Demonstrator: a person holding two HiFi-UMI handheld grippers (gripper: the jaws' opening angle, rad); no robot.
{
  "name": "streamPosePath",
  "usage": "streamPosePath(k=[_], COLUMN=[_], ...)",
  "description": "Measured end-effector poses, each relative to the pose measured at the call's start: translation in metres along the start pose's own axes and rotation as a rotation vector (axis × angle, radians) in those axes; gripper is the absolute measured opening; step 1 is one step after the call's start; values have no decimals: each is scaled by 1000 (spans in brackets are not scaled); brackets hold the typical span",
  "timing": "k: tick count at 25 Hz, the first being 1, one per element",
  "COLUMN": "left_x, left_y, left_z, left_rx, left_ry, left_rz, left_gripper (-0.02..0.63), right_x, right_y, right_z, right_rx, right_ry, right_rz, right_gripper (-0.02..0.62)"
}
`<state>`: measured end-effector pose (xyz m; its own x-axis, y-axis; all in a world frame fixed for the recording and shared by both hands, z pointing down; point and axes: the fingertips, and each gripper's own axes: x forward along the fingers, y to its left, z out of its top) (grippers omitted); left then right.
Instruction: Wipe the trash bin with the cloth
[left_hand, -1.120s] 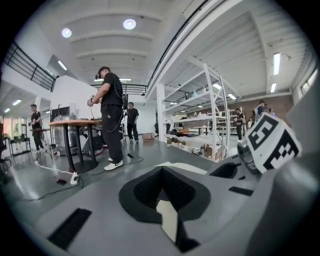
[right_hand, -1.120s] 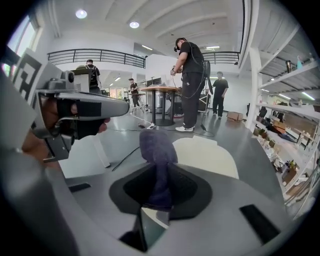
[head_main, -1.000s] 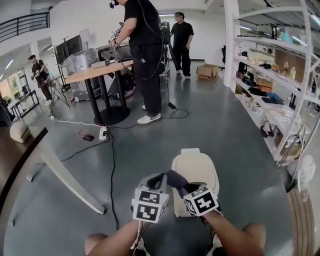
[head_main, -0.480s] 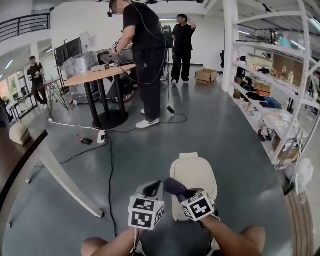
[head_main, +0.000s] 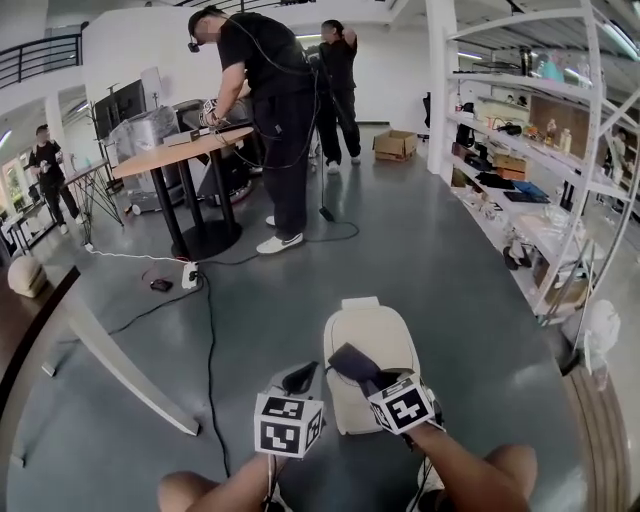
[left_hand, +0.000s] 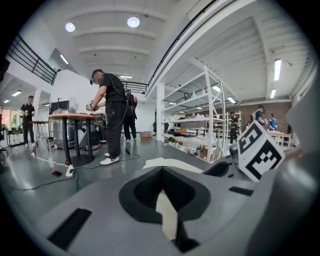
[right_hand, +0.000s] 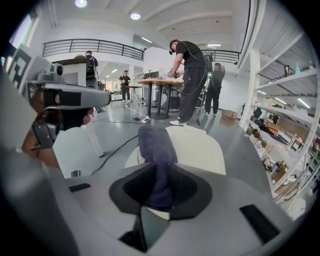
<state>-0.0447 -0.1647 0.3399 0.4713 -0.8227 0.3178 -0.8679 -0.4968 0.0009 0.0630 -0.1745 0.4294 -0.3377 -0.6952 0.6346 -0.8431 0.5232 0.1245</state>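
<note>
Cream trash bin (head_main: 372, 335) stands lid-down on the grey floor (head_main: 450, 270), just ahead of both grippers. Right gripper (head_main: 362, 376) is clenched on the dark cloth (head_main: 343, 357), above the lid. Left gripper (head_main: 299, 378) appears closed on nothing. Risk: the narrow pinch may let the cloth drag free during wiping. Only the right gripper view shows the fabric between the jaws.
</note>
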Motion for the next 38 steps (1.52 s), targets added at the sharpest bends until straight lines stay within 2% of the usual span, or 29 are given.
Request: streamPosePath(k=[14, 19, 29, 34, 38], left_x=[19, 23, 27, 24, 18], left_y=[-36, -41, -50, -47, -37], left_z=[-11, -14, -17, -18, -19], left_rx=[-20, -68, -51, -57, -65], left_ry=[29, 44, 44, 43, 33], left_rz=[-32, -50, -54, -43, -24], left_gripper=[-2, -3, -3, -3, -2], right_x=[-23, -27, -33, -43, -54], right_y=[-54, -65, -81, -81, -65], right_z=[-33, -40, -52, -42, -25], right_rx=[72, 85, 110, 93, 67], right_ry=[6, 4, 0, -70, -158], right_rz=[-88, -107, -139, -158, -129], right_gripper=[77, 77, 77, 77, 77])
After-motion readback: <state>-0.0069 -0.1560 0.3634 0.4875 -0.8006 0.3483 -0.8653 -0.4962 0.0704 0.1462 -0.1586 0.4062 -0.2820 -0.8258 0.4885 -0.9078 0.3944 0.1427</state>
